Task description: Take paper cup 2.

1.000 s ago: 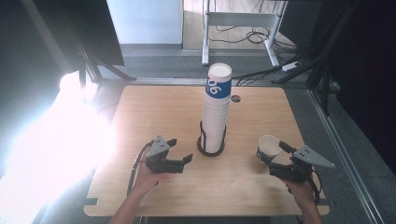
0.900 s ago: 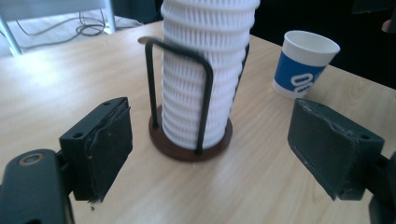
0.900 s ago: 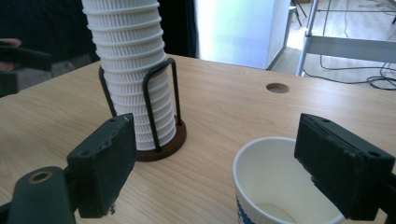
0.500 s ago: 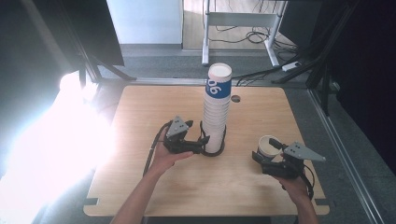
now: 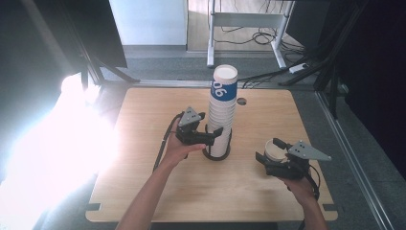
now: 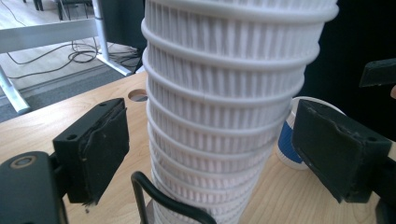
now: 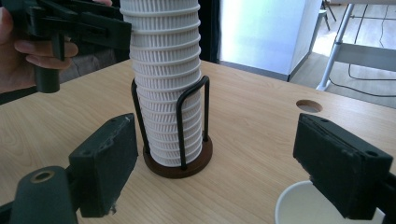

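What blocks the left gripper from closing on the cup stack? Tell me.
Nothing visible does. The left gripper is open with a jaw on either side of the cup stack, bare gap on both sides. The black wire holder rises lower down, below the pads.

Cup stack point(image 5: 222, 112) in wire holder point(image 5: 216, 152) blocks frame centre; single cup point(image 5: 275, 149) lower right. Bare tabletop point(image 5: 143, 143) left & along bottom edge: free passage.
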Demonstrator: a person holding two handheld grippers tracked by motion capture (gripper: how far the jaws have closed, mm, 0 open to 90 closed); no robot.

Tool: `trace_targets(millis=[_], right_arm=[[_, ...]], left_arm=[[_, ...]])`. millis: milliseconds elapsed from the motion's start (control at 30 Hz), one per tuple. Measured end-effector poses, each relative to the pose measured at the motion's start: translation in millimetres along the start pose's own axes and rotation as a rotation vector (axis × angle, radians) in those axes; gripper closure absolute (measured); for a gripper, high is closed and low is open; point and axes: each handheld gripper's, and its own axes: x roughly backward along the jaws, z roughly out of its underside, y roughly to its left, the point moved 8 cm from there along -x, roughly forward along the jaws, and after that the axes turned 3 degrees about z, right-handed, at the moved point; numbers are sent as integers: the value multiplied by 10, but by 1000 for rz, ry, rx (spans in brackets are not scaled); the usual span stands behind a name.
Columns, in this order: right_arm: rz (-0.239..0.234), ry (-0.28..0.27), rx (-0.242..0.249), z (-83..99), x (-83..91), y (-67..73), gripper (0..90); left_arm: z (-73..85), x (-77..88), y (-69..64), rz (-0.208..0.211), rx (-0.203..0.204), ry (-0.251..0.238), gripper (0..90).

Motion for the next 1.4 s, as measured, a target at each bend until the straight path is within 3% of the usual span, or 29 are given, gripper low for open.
trace_targets(millis=[200, 733, 967, 1133, 1200, 1233, 1400], right_arm=[[-9, 2, 1, -21, -38, 18, 142], [-19, 14, 7, -28, -81, 46, 143], [-22, 16, 22, -82, -105, 53, 145], [-48, -23, 12, -330, -122, 48, 152], [-76, -44, 4, -528, -168, 46, 154], [-76, -44, 4, -528, -168, 46, 154], [-108, -82, 17, -952, -270, 84, 160]], left_arm=[[-33, -56, -8, 1, 6, -16, 116], [-60, -211, -53, -32, -31, -26, 118], [-51, -202, -40, -38, -26, -31, 122], [-51, -196, -34, -45, -29, -33, 126], [-51, -196, -35, -47, -36, -32, 127], [-51, -196, -38, -47, -37, -33, 127], [-50, -200, -53, -51, -41, -32, 128]])
